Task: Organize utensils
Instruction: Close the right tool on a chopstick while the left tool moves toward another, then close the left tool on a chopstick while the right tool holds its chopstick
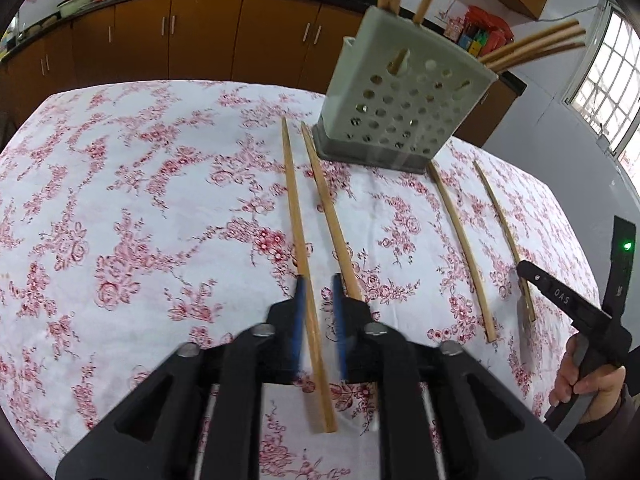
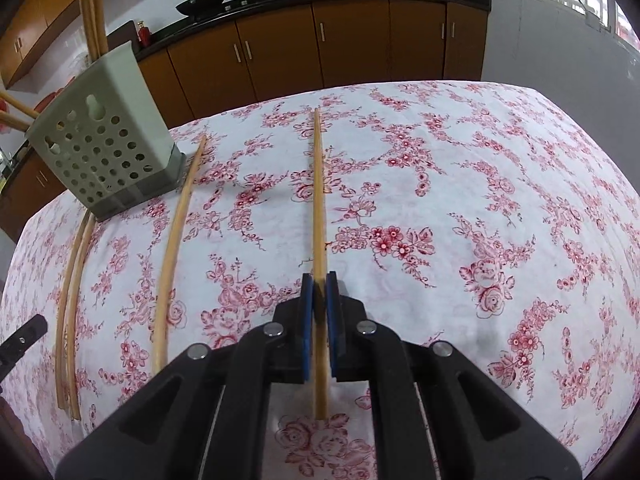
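Four loose wooden chopsticks [image 1: 464, 248] lie on the floral-cloth desk [image 1: 140, 200], at 6 o'clock of the perforated grey plastic holder [image 1: 400, 112]. Right gripper [image 2: 319, 280] clamped on the rightmost stick [image 2: 319, 200]. Left gripper [image 1: 319, 284] slightly apart, straddling the leftmost stick [image 1: 294, 208], not pinching it.

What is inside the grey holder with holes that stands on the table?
The holder has several chopsticks sticking out of its top, leaning to different sides. Through the holes only small parts show; its bottom and their lower ends are hidden by the wall.
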Tool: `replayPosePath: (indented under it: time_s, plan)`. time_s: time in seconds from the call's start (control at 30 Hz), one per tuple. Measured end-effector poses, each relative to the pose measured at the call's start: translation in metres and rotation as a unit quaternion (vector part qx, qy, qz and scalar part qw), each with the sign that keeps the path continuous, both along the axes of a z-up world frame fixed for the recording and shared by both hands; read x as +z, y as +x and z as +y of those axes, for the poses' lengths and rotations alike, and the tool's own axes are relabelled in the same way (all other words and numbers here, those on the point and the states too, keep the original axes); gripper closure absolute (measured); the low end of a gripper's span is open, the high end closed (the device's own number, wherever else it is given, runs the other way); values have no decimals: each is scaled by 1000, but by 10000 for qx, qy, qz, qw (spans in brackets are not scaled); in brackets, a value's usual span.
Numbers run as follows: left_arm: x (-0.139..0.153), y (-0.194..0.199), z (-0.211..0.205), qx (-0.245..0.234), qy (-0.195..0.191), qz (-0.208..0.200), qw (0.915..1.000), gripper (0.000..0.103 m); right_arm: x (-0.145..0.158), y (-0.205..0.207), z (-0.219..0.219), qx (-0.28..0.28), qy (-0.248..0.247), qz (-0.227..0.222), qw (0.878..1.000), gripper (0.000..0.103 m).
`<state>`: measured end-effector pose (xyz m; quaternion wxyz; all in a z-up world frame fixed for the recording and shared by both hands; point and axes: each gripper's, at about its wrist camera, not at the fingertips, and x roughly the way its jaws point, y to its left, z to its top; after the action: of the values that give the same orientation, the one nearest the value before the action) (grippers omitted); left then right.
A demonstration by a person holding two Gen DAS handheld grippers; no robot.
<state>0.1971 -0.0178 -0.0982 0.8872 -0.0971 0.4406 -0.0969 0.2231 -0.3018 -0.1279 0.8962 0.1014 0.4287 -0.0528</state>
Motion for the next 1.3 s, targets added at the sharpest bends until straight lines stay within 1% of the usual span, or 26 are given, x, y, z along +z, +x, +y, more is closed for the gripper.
replayPosePath:
  time_s: [0.03, 0.23, 0.3, 0.33, 0.37, 0.43, 0.5, 0.63, 0.73, 0.93, 1.07, 1.3]
  plan:
    - [-1, 0, -1, 2, 26, -14, 10000, 77, 0, 0, 1, 12, -13, 0, 10000, 95]
    - [-11, 1, -9, 80, 418, 8, 9991, 77, 0, 2, 4, 22, -18, 2, 10000, 95]
    - [-11, 0, -10, 108, 574, -91, 9983, 82, 0, 2, 5, 34, -15, 3, 10000, 95]
    - [-11, -1, -10, 131, 669, -101, 9976, 90, 0, 2, 7, 49, -18, 4, 10000, 95]
    - [-12, -1, -9, 171, 796, -131, 9966, 95, 0, 2, 8, 69, -13, 4, 10000, 95]
    - [-12, 2, -1, 288, 883, -146, 9956, 95, 0, 1, 13, 188, 34, -2, 9998, 95]
    - [-10, 6, 12, 470, 937, -132, 9944, 95, 0, 0, 20, 349, 39, -25, 9994, 95]
    - [-9, 15, 43, 801, 951, -83, 9922, 95, 0, -3, 34, 545, -144, -85, 9984, 95]
    - [-9, 16, 56, 712, 942, -117, 9929, 95, 0, -3, 36, 559, -195, -111, 9982, 95]
    - [-12, 16, 50, 623, 1192, -247, 9906, 95, -1, -4, 38, 580, -315, -162, 9977, 95]
    - [-12, 15, 48, 625, 1132, -246, 9913, 95, -1, -5, 38, 579, -275, -168, 9978, 95]
    - [-13, 16, 49, 623, 1183, -245, 9907, 95, -2, -5, 36, 578, -230, -169, 9979, 95]
